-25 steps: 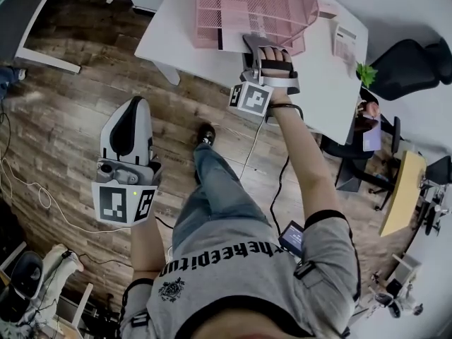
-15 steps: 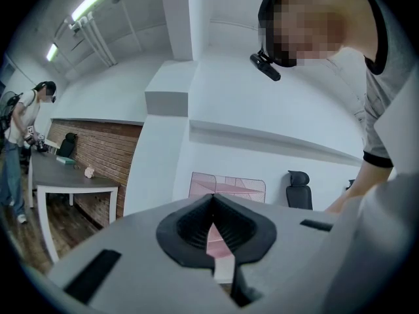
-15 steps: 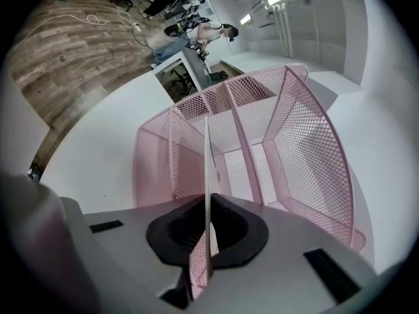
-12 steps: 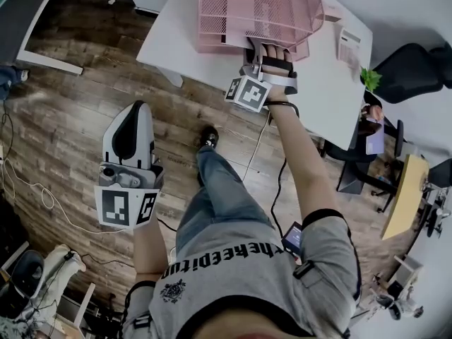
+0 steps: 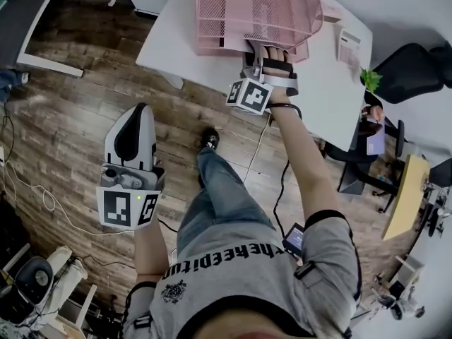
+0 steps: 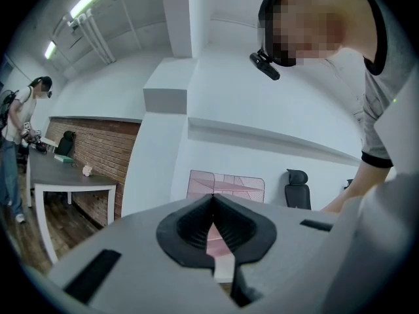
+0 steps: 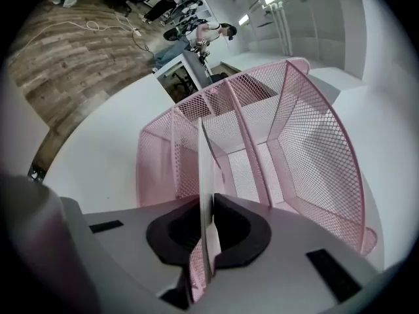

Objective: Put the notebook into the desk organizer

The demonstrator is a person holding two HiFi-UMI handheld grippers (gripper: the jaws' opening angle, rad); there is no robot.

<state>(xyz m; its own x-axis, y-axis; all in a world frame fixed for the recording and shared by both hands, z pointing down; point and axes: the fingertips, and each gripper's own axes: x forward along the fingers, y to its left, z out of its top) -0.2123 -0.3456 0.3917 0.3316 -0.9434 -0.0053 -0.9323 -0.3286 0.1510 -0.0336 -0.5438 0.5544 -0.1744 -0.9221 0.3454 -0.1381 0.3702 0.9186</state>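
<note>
The pink mesh desk organizer stands on the white table. My right gripper is at its front opening, shut on the notebook. In the right gripper view the thin notebook stands edge-on between the pads and reaches forward into the pink mesh organizer, beside a mesh divider. The left gripper hangs over the wooden floor, well clear of the table. In the left gripper view its pads meet at the tip with nothing between them.
A slip of printed paper lies on the table's right side, near a small green plant. A black office chair stands past the table's right edge. Cables trail over the floor. A person stands by a dark desk.
My right gripper has pushed slightly forward with the notebook, closer into the organizer's opening. The left gripper has barely shifted.
</note>
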